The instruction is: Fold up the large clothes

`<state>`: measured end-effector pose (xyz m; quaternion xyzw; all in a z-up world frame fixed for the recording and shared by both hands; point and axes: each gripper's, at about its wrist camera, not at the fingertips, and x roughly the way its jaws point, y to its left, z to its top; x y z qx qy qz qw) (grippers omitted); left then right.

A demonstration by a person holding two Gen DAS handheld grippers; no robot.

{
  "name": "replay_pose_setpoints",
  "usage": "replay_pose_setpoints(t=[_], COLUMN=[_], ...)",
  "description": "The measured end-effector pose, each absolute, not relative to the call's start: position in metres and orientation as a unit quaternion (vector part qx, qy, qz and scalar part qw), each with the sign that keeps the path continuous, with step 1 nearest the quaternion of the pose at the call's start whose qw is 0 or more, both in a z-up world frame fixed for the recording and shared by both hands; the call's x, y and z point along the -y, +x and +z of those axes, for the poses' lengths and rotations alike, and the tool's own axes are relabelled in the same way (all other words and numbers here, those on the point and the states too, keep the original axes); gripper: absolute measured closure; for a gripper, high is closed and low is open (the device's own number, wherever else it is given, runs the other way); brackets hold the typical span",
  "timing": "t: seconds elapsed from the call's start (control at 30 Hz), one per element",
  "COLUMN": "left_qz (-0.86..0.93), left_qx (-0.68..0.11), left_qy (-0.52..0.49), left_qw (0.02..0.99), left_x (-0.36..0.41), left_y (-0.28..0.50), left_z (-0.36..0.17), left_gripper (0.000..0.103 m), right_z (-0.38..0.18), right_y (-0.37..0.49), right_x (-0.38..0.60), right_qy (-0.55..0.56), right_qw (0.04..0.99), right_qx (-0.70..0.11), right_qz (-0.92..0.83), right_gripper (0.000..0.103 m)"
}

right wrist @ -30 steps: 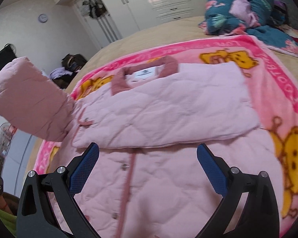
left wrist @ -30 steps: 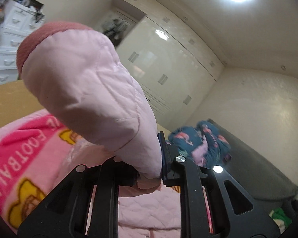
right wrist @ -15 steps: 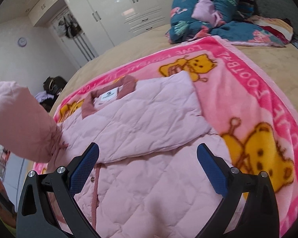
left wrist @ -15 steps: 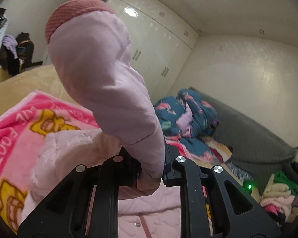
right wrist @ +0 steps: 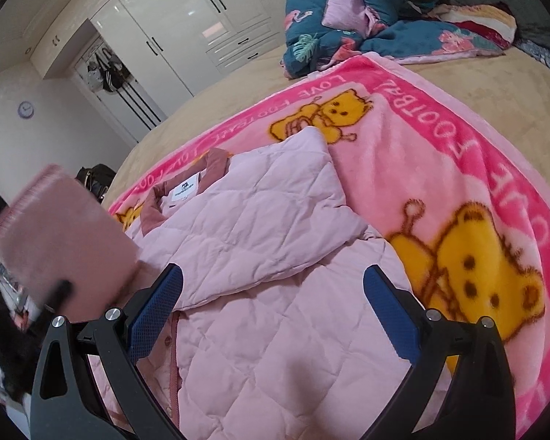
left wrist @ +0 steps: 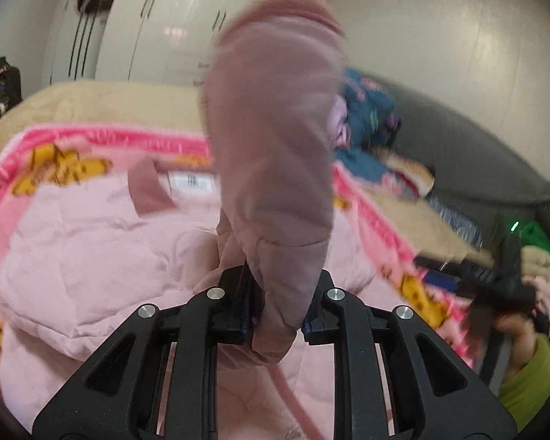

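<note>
A pale pink quilted jacket (right wrist: 260, 242) lies spread on a pink cartoon blanket (right wrist: 421, 154), collar and label at the far end, one side folded over its front. My left gripper (left wrist: 277, 311) is shut on the jacket's sleeve (left wrist: 275, 154), which stands up in front of the camera with its darker ribbed cuff on top. In the right wrist view that sleeve (right wrist: 62, 242) is at the left edge, blurred. My right gripper (right wrist: 271, 315) hovers open over the lower front of the jacket, with nothing between its blue pads.
The blanket lies on a tan bed (right wrist: 495, 73). A heap of blue flowered bedding (right wrist: 366, 22) lies at the far end. White wardrobes (right wrist: 172, 36) line the wall. In the left wrist view a person's hand and green sleeve (left wrist: 524, 377) are at the right, with piled clothes (left wrist: 542, 256).
My left gripper has swung the raised sleeve from beside the jacket in over its body, and has come lower. The right gripper has shifted sideways and stays open.
</note>
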<state>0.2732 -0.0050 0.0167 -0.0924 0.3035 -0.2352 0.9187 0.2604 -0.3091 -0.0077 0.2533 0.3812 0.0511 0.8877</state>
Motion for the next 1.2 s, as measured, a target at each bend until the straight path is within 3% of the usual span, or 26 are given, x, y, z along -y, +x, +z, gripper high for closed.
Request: replay_pose_setpoints(t=[0.27,0.4,0.47,0.53,0.57,0.7,0.83,1.2], left_qz=[-0.235,-0.239,-0.245,-0.264,-0.28,-0.27,-0.286,-0.279], left_qx=[-0.348,-0.368,-0.376,-0.396,-0.412,-0.434,-0.446,-0.407], left_qy=[-0.039,0.001,0.02,0.021,0.014,0.064,0.046,-0.012], left_qw=[0.907,0.899,0.894,0.879,0.867,0.857,0.847,0.87], left_x=[0.027,0.039,0.046,0.054,0.057,0.07,0.063,0.009], left_y=[0.273,0.271,0.268,0.264,0.265,0.261,0.262,0.269], left_z=[-0.018,-0.029,-0.033,-0.035,-0.038,-0.046,-0.041,-0.007], left_gripper=[0.087,0.076,0.064,0.024,0.02,0.018,0.009,0.009], right_z=[-0.018,-0.017,-0.015,-0.014,-0.014,-0.013,-0.014,-0.024], right_y=[0.255,0.252,0.25,0.248,0.248,0.247,0.247,0.249], right_x=[0.316,0.321,0.323,0.323,0.324,0.325,0.323,0.293], right_qy=[0.271,0.277,0.279,0.281,0.281,0.285,0.289,0.276], right_qw=[0.88,0.878,0.878,0.878,0.878,0.877,0.873,0.859], right_qx=[-0.388,-0.387,-0.386,-0.385,-0.385,-0.384,-0.389,-0.419], right_qz=[0.047,0.045,0.044,0.045,0.045,0.044,0.053,0.103], right_gripper=[0.005,0.005,0.005,0.005,0.005,0.005,0.005,0.005])
